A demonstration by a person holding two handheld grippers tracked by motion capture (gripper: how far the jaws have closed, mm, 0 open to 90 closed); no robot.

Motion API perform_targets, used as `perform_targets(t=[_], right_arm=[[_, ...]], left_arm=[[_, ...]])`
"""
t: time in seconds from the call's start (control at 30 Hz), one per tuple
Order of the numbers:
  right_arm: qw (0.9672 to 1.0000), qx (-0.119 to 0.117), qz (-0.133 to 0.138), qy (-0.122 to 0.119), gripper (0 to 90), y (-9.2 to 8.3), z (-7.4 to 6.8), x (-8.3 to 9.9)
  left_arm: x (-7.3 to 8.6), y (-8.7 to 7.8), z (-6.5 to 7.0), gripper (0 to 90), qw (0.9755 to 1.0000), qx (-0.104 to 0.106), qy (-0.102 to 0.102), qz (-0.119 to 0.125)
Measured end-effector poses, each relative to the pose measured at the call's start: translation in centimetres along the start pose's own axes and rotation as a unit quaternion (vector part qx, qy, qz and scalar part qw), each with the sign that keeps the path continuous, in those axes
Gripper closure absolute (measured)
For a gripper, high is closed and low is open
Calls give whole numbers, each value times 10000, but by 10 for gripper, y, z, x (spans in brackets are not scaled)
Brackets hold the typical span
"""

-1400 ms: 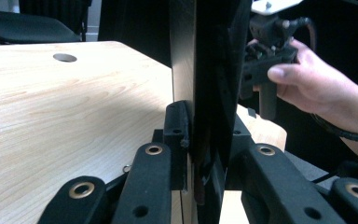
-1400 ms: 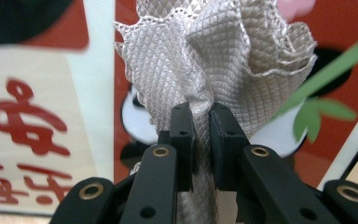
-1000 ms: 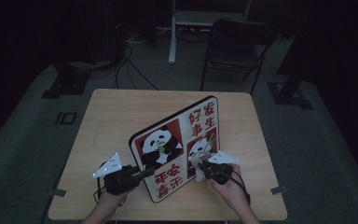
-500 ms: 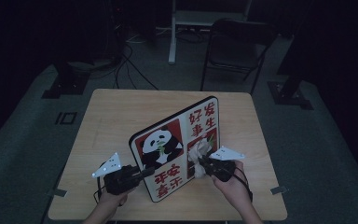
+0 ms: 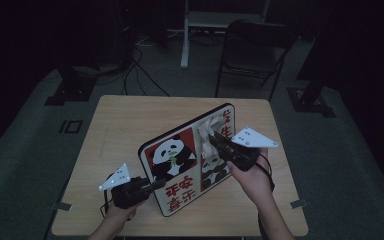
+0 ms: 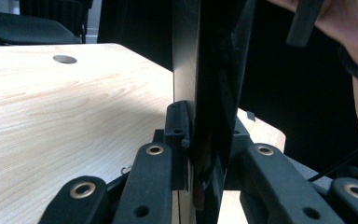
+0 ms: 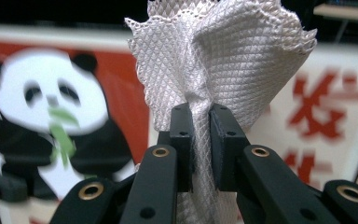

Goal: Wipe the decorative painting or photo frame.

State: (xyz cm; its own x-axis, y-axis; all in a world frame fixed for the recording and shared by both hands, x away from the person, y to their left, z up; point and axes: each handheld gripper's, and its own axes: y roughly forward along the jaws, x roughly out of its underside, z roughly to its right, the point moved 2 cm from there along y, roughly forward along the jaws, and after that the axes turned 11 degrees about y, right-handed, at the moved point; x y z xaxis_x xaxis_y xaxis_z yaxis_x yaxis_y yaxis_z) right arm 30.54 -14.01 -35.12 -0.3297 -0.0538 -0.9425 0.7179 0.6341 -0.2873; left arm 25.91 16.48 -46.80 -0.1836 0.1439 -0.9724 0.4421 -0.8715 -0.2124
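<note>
A panda board [image 5: 185, 157] with red panels and Chinese characters stands tilted on edge on the wooden table [image 5: 130, 125]. My left gripper [image 5: 152, 186] is shut on the board's lower left edge; in the left gripper view the dark edge of the board [image 6: 200, 93] runs up between the pads. My right gripper [image 5: 215, 140] is raised in front of the board's upper right part, shut on a crumpled white cloth [image 5: 209, 134]. In the right gripper view the white cloth [image 7: 214, 56] fans out above the pads, with the blurred panda board [image 7: 51, 107] behind it.
A black folding chair [image 5: 252, 50] and a white stand [image 5: 190, 30] lie beyond the table's far edge. Cables [image 5: 140, 70] run over the floor at the back left. A round hole in the table [image 6: 65, 59] shows in the left gripper view.
My right gripper has risen with the cloth, from the board's lower right part to its upper right. The left gripper and the board have stayed in place.
</note>
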Motion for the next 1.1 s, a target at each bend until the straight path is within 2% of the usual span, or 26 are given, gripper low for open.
perform_targets(t=[0.2, 0.33, 0.43, 0.67, 0.73, 0.83, 0.9, 0.93, 1.1], right_arm=[[9997, -163, 97, -156, 806, 12, -15, -21], [9997, -136, 38, -217, 806, 24, -20, -22], [9996, -90, -45, -251, 807, 31, -19, -14], [9996, -10, -151, -239, 807, 31, -15, 3], [9996, -17, -232, -170, 807, 31, -11, 14], [9992, 48, -338, -200, 808, 32, -9, 27], [9991, 51, -364, -192, 807, 32, -8, 31], [9990, 42, -429, -110, 808, 32, -5, 40], [9980, 70, -619, -51, 808, 31, -1, 58]], left_arm=[[0, 0, 0, 791, 10000, 10, -12, 3], [0, -1, 1, 789, 10000, 33, 84, -26], [0, -1, -1, 787, 10000, 14, 81, -39], [0, 0, 0, 785, 10000, 6, 88, -43], [0, 0, 1, 785, 10000, -2, 71, -37], [0, 0, 0, 785, 10000, -17, 82, -53], [0, 0, 0, 785, 9999, -14, 89, -61], [0, 0, 0, 785, 10000, -12, 81, -57], [0, 0, 1, 785, 10000, -18, 79, -53]])
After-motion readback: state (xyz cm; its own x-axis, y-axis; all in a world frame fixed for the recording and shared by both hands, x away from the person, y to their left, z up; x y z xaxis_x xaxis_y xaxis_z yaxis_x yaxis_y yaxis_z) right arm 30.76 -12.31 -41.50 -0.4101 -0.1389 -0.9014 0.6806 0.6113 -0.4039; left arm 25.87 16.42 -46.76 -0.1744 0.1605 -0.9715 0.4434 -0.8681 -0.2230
